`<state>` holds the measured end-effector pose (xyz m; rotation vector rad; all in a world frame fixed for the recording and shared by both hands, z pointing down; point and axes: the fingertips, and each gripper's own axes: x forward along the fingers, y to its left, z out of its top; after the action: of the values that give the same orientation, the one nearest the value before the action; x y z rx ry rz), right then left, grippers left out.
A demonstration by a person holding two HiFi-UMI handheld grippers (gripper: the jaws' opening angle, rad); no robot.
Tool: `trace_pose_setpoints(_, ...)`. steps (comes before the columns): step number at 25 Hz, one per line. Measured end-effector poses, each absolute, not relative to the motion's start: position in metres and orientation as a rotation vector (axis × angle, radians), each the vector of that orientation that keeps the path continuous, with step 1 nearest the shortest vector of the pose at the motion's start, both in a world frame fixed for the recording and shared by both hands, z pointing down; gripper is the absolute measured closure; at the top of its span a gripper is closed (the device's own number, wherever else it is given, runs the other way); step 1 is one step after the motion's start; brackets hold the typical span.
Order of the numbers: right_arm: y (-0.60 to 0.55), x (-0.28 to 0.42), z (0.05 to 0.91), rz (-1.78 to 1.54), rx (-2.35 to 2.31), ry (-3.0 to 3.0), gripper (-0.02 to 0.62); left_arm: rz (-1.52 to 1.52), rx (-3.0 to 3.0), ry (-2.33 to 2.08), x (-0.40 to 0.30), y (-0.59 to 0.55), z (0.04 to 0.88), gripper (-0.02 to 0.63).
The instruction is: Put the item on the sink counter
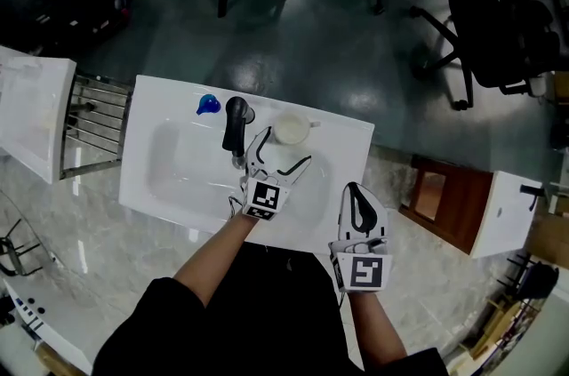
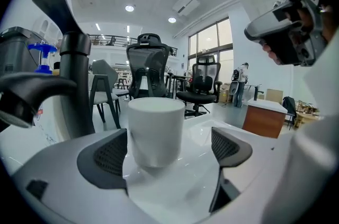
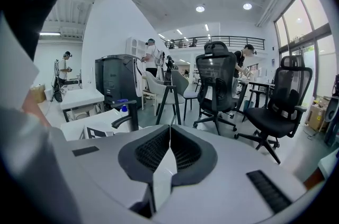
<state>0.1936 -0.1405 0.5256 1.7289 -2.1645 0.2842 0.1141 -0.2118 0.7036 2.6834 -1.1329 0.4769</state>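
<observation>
Placement step, judged at its release stage: the cup (image 1: 290, 131) stands upright on the counter (image 1: 349, 140) at the far edge, just right of the tap (image 1: 235, 124).

Left gripper (image 1: 283, 149): jaws wide apart, gripping nothing. The cup sits between them, close against the left pad and well clear of the right one. From the left gripper view I cannot tell whether the left pad touches the cup wall or merely stands beside it.

Right gripper (image 1: 355, 189): jaws pressed together, nothing between them, held off the near right corner of the counter and taking no part.

Next move, in my judgement: I draw the left gripper straight back toward the near side, jaws kept wide and centred first so the left pad does not drag the cup. The tap is close on the left and leaves little room to swing that way.

Not resolved:
- the blue thing (image 1: 208, 105) left of the tap is too small to identify
- any handle on the cup is unclear from above and not visible in the left gripper view
- the cup's inside is not visible to me in either view
</observation>
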Motion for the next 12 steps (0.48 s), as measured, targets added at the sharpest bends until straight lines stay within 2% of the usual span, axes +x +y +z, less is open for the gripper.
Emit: trace_pose_setpoints(12, -0.062, 0.162, 0.501, 0.355, 1.821, -2.128, 0.563, 0.485, 2.742, -0.957, 0.099, -0.138, 0.652, 0.121)
